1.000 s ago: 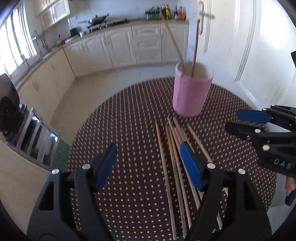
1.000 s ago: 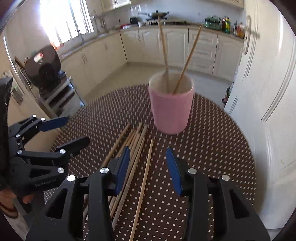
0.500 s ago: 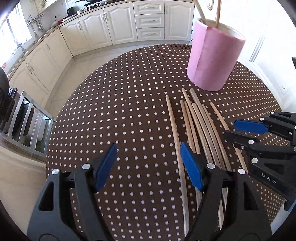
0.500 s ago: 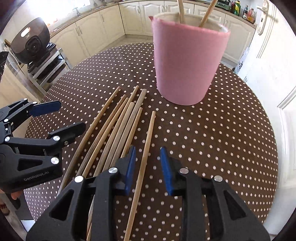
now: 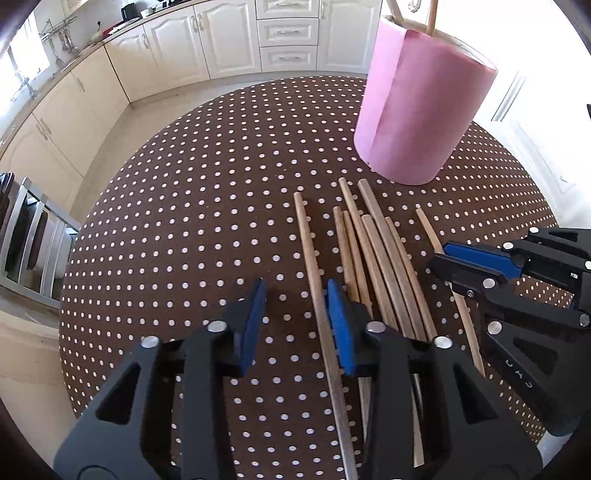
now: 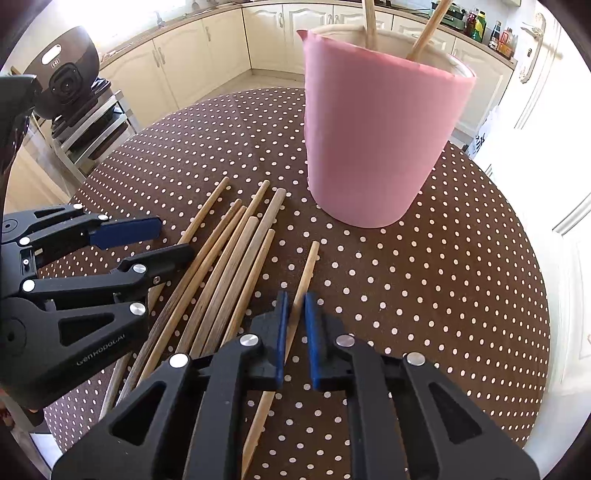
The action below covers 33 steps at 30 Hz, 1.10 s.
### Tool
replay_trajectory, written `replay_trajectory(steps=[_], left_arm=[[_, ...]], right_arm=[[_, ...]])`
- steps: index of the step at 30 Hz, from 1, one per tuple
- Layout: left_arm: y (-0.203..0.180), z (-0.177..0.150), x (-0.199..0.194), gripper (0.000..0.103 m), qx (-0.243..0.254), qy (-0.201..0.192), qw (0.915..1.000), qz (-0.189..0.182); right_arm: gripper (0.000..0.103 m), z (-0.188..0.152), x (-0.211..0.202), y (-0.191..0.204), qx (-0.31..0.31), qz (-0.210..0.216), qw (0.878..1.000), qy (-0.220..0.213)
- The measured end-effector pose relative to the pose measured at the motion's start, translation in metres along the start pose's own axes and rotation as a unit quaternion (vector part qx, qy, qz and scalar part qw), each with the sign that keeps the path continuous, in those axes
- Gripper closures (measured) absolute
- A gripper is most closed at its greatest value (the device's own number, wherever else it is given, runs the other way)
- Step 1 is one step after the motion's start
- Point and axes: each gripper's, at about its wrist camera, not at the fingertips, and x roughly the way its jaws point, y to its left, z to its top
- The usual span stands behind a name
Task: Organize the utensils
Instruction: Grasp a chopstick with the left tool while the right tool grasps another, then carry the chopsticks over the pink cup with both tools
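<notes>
My right gripper has closed on the lone chopstick lying apart from the bundle before the pink cup. My left gripper is closing, its jaws still apart around the bundle's outermost stick. Risk: gripped off-centre, either stick could pivot and slip when lifted.

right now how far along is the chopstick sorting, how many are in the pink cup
Done: two wooden chopsticks stand in the pink cup. In hand: the right gripper is shut on the lone chopstick; the left gripper is closing around the leftmost chopstick. Left: six more in the bundle on the dotted tablecloth.
</notes>
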Motion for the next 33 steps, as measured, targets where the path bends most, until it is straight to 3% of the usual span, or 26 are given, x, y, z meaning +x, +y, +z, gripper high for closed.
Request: replay_trajectory(steps=[1,2,4,8,18,33], left_arm=[[-0.002,0.0,0.0,0.089,0.0,-0.001,1.0,-0.004],[-0.004,0.001,-0.001,0.094,-0.004,-0.001,1.0,-0.008],[-0.01,-0.001,-0.003,0.096,-0.008,-0.002,0.9999,-0.007],[-0.01,-0.01,-0.019,0.097,-0.013,-0.021,0.9996,-0.009],[-0.028,-0.02,-0.106,0.097,0.001,-0.088,0.996,0.009],[-0.047,-0.042,-0.202,0.097,0.017,-0.159,0.9869,0.021]], right_arm=[[0.097,0.0,0.0,-0.001,0.002,0.003,1.0,-0.001],[0.098,-0.001,-0.001,-0.002,0.004,0.006,1.0,-0.004],[0.099,-0.007,-0.007,-0.006,0.008,0.011,1.0,-0.01],[0.099,-0.013,-0.026,-0.014,0.015,0.022,0.999,-0.029],[0.099,-0.013,-0.095,-0.006,0.002,0.026,0.996,-0.083],[0.099,-0.026,-0.183,0.018,-0.013,0.01,0.986,-0.166]])
